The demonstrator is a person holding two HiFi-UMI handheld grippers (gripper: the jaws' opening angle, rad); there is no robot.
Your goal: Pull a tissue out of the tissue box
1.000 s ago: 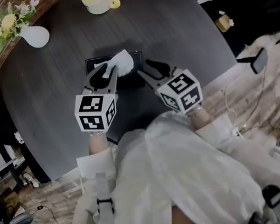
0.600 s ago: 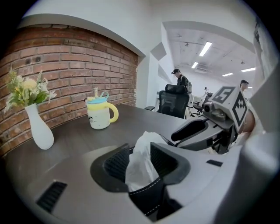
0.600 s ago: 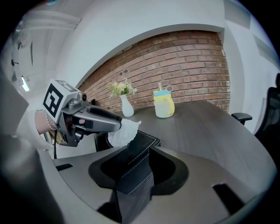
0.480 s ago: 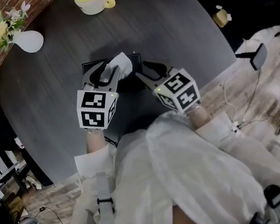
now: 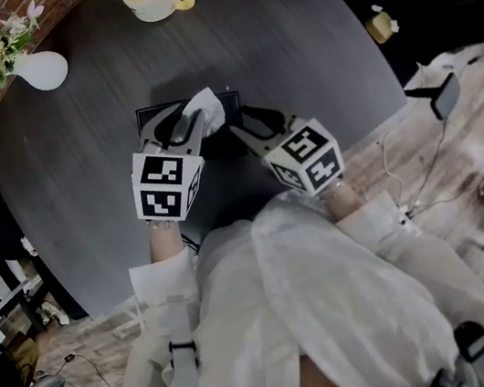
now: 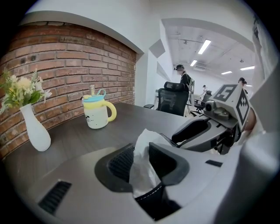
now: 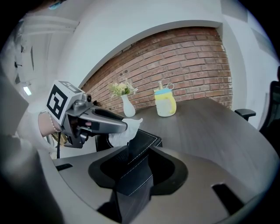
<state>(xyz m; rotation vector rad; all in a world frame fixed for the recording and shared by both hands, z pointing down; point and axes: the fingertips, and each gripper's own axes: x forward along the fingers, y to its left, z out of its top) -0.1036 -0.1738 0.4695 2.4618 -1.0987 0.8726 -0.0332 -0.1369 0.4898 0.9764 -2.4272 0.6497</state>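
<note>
Crumpled white tissue [image 5: 206, 108] protrudes from black stitched-leather tissue box [image 5: 147, 119] on dark desk [image 5: 291, 49], between parted, closing jaws of down-tilted left hand-held gripper [image 5: 188, 125]; right hand-held gripper [image 5: 248, 124], likewise tilted, clamps box edge.

Brick wall [image 6: 65, 61], dark round table [image 5: 71, 172], wood-plank floor [image 5: 436, 191], black office chair [image 6: 174, 99], ceiling strip lights [image 6: 204, 46]

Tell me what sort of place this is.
Most likely an office, perhaps a meeting or break corner: a round dark table stands beside a brick wall, and the open room behind has office chairs and long ceiling lights.
</note>
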